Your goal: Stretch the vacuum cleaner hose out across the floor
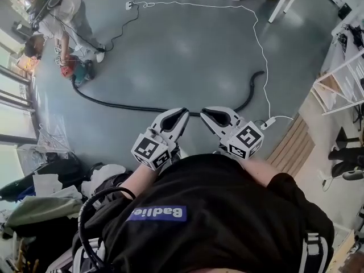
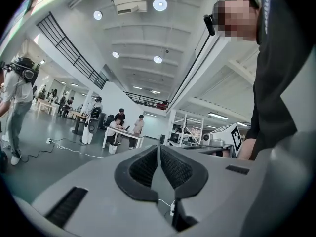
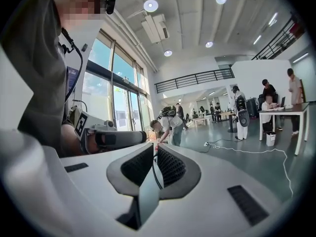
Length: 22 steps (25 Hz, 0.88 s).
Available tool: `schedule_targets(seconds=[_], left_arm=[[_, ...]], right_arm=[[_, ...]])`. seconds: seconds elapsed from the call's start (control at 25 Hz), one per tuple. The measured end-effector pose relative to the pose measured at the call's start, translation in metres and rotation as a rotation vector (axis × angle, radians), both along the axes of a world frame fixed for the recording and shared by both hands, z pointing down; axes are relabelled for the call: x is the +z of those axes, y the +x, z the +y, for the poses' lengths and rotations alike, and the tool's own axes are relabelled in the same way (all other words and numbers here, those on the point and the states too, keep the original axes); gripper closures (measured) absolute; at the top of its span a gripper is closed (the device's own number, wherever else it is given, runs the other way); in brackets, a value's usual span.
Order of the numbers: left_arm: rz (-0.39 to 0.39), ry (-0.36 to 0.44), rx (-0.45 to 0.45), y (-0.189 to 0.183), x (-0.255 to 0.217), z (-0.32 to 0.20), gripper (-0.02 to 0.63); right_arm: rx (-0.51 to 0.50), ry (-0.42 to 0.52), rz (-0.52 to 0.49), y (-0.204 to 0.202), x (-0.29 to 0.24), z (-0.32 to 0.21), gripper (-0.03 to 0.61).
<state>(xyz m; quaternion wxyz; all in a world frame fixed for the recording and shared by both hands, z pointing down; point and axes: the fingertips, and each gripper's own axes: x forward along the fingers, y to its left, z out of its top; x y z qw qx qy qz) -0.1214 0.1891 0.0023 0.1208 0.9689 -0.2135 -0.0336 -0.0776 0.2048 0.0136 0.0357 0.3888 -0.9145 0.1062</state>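
Black hose [image 1: 114, 104] beyond blue, white-lettered patch [image 1: 157, 213]

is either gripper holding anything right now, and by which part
Nothing held: left gripper and right gripper are shut, empty; the long black vacuum hose lies on the floor.

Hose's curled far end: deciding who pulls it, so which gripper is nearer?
Right. The right gripper is held just left of and below the hose end; the left gripper is beside it, farther left.
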Motion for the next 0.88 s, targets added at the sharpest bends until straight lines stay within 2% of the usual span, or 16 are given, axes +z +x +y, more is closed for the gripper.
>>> schedule_targets(seconds=[0.12,0.24,0.56,0.88], left_arm=[[-0.005,0.028,0.024,0.019,-0.016,0.011,0.604],[-0.002,0.032,0.027,0.029,-0.023,0.015,0.604],[-0.012,0.019,0.075,0.053,-0.017,0.027,0.604],[-0.033,0.015,0.102,0.06,-0.01,0.042,0.604]], right_arm=[[-0.011,0.037,-0.021,0.012,-0.016,0.011,0.555],[-0.029,0.074,-0.015,0.018,-0.025,0.017,0.569],[-0.006,0.076,-0.021,0.03,-0.024,0.023,0.572],[0.016,0.07,-0.034,0.036,-0.022,0.038,0.574]])
